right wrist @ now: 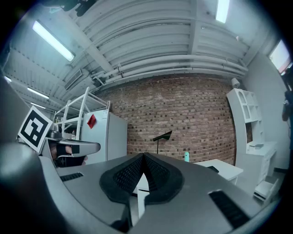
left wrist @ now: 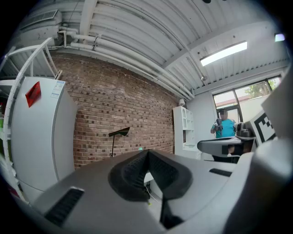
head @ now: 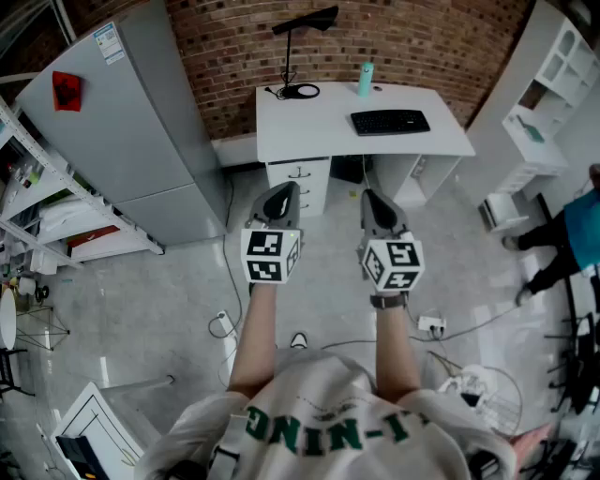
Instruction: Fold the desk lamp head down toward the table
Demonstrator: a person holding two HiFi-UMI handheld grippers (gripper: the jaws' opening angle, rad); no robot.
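Note:
A black desk lamp [head: 302,37] stands at the back left of the white desk [head: 309,131], its thin stem upright and its flat head [head: 309,21] tilted up to the right. The same lamp [left wrist: 118,133] shows far ahead in the left gripper view, and the lamp [right wrist: 162,136] is also far off in the right gripper view. My left gripper [head: 281,192] and right gripper [head: 373,199] are side by side over the floor, well short of the desk. Both point level at it. Each has its jaws closed together with nothing between them.
On the desk are a teal bottle [head: 365,79] and a black keyboard [head: 390,122]; a drawer unit [head: 300,180] sits beneath. A grey cabinet [head: 131,122] stands left, white shelves [head: 553,75] right. A person [head: 572,244] stands at the right. Cables [head: 225,323] lie on the floor.

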